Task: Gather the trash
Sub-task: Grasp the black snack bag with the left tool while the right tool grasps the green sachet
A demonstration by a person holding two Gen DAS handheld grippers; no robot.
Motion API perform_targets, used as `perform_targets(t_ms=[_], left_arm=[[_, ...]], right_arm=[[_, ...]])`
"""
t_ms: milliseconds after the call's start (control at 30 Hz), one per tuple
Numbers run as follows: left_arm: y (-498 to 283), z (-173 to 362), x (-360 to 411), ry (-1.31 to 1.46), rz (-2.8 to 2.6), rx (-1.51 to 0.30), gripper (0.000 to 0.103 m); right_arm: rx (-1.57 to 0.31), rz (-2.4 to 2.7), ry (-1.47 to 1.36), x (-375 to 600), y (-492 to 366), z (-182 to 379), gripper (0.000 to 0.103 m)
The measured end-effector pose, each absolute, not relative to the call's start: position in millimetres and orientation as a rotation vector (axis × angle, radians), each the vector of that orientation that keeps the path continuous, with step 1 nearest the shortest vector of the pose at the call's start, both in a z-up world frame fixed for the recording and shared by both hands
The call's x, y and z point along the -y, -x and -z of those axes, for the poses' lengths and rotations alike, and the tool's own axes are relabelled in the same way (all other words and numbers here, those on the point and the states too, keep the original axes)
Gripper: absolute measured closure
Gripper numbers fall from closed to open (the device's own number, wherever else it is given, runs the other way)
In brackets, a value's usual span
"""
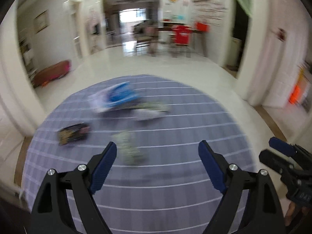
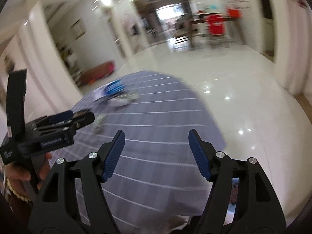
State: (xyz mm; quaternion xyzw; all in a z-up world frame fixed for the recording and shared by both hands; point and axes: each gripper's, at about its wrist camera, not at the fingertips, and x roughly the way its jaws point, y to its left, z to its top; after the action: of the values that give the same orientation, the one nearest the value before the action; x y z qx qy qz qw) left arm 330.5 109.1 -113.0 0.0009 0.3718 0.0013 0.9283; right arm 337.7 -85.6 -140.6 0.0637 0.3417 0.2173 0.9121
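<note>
Both views are motion-blurred. A table with a blue-grey striped cloth (image 1: 175,175) holds several pieces of trash: a blue and white wrapper (image 1: 119,95), a pale crumpled piece (image 1: 148,114), a dark snack packet (image 1: 73,133) and a greenish wrapper (image 1: 129,148). My left gripper (image 1: 158,152) is open and empty, above the cloth just short of the greenish wrapper. My right gripper (image 2: 156,138) is open and empty over the cloth's right part (image 2: 156,117). The blue wrapper (image 2: 115,87) lies far ahead to its left. The left gripper also shows at the left of the right wrist view (image 2: 58,120).
A shiny white tiled floor (image 2: 234,97) surrounds the table. A brown and pink object (image 1: 52,74) lies on the floor by the left wall. Chairs and a table with red items (image 1: 182,35) stand far back. The right gripper's side shows at the right edge (image 1: 282,156).
</note>
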Motion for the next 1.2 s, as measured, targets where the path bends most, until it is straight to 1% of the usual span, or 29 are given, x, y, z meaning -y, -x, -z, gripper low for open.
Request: perform_targets(t_ms=[133,333,367,433,467,500,533,567,700,900,1067,1100,1167,1200], left_arm=[[-334,121,-188,0.109,-0.125,-0.808,0.019],[-337,138,-258,0.248,-0.209,-0.859,0.019],[-337,141,-266,0.26,-0.216,-0.863,0.019],[-345,147,-277,0.287,-0.219,-0.872,0.019],[-349,149,-285,0.306,-0.215,-0.879,0.019],[-352,151,-288,0.319,-0.213,-0.888,0.019],[-356,153,-289,0.328,-0.211,-0.895,0.019],[-362,157,-293,0.339,-0.211,-0.901,0.019],[-384,164,-293,0.301,-0.206,-0.927,0.019],[-415,173,-266,0.133,-0.221,-0.997,0.019],[-420,176,-265,0.125,-0.251,-0.988,0.021],[-419,174,-263,0.11,-0.252,-0.981,0.024],[-417,171,-256,0.072,-0.234,-0.955,0.044],[-415,170,-252,0.057,-0.239,-0.958,0.046]], right_arm=[[-0.766,-0.546,-0.038,10,-361,147,0.036],[-0.86,-0.609,0.062,-73,-392,175,0.036],[-0.87,-0.599,0.082,-77,-397,180,0.039],[-0.903,-0.588,0.11,-89,-410,190,0.05],[-0.916,-0.589,0.116,-91,-415,193,0.06],[-0.933,-0.596,0.128,-94,-420,197,0.074],[-0.923,-0.602,0.139,-96,-421,197,0.075],[-0.923,-0.607,0.146,-96,-425,198,0.081],[-0.921,-0.589,0.109,-91,-442,198,0.082],[-0.926,-0.596,0.039,-83,-457,197,0.082],[-0.918,-0.607,0.033,-83,-456,197,0.083],[-0.917,-0.613,0.025,-82,-456,198,0.083],[-0.919,-0.621,0.016,-82,-456,198,0.083],[-0.92,-0.626,0.011,-82,-453,198,0.083]])
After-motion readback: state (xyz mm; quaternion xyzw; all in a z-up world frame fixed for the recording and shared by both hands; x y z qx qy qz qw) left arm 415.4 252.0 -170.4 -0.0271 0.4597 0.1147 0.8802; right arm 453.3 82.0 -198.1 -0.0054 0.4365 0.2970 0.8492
